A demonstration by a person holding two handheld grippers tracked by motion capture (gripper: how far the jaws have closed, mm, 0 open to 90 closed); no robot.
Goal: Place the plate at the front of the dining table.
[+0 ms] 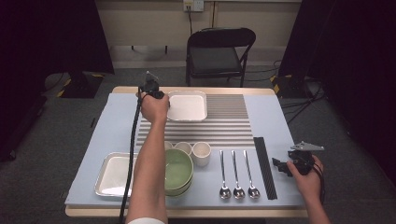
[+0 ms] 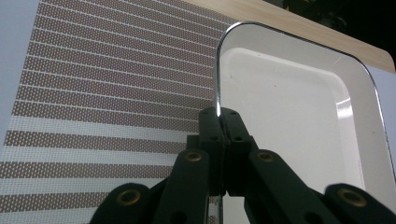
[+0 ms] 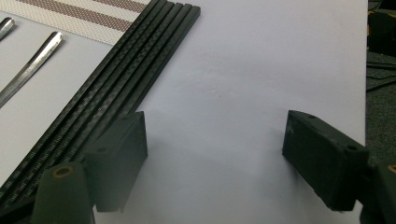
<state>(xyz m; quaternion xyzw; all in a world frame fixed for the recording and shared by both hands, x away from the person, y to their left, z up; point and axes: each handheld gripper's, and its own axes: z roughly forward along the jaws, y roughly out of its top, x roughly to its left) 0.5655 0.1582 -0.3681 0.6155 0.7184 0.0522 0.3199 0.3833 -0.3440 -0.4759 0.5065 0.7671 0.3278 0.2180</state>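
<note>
The left gripper (image 2: 219, 116) is clamped on the rim of the white tray (image 2: 299, 121), which lies just beyond and to the right of its jaws on the striped mat (image 2: 107, 84). The tray's long axis runs away from the jaws in that view. The right gripper (image 3: 215, 154) rests apart, jaws wide, beside the black chopsticks (image 3: 135, 60).

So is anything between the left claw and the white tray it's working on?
Nothing visible: the left claw is already shut on the rim of the white tray, which lies on the striped mat.
</note>
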